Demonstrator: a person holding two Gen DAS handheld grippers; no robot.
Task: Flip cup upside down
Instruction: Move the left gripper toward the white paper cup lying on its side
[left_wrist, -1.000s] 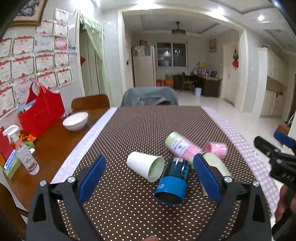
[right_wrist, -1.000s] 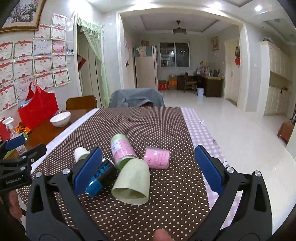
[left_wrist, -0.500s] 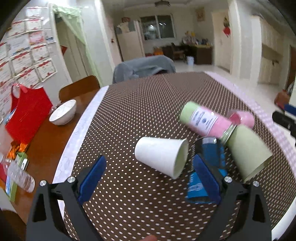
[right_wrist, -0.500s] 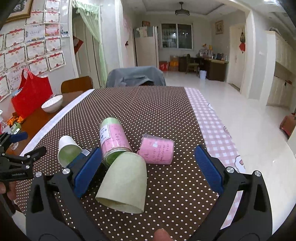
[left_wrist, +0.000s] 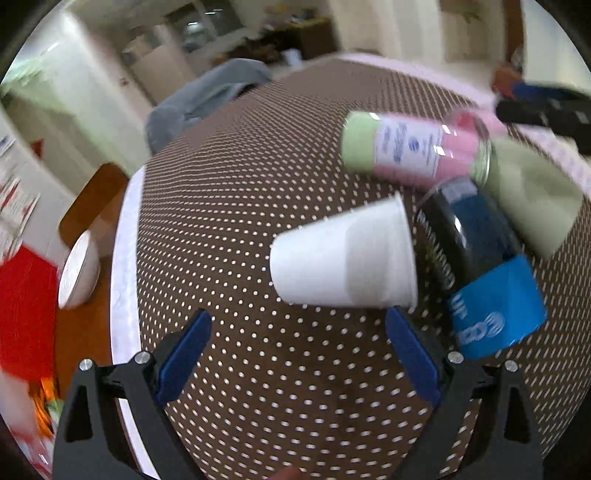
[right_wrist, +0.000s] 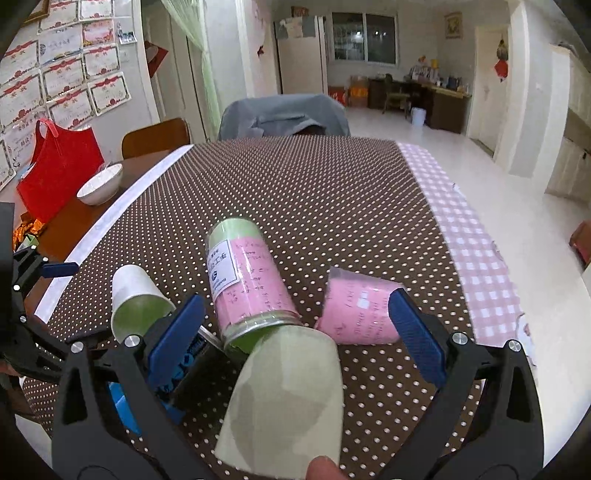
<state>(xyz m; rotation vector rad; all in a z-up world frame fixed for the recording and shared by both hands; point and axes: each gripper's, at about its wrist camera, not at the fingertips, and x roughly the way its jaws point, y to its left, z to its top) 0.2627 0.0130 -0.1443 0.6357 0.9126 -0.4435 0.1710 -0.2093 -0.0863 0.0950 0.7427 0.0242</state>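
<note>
Clearly, five cups are lying on their sides in a tight group on the dotted surface (right_wrist: 332, 192), and this crowding is the main danger. The left tongs (left_wrist: 299, 347) are being held spread wide, with nothing between them, just in front of the white cup (left_wrist: 343, 258), whose open mouth is facing the blue cup (left_wrist: 487, 273); the two seem to be touching. The right tongs (right_wrist: 291, 325) are also being held spread and empty, over the pale green cup (right_wrist: 288, 402), which is lying against the mouth of the tall pink cup (right_wrist: 247, 280). The short pink cup (right_wrist: 358, 314) is resting just beside. If one cup is being lifted carelessly, its neighbours are probably being pushed and may roll. A thin paper wall is also likely being crushed by a hard squeeze.
</note>
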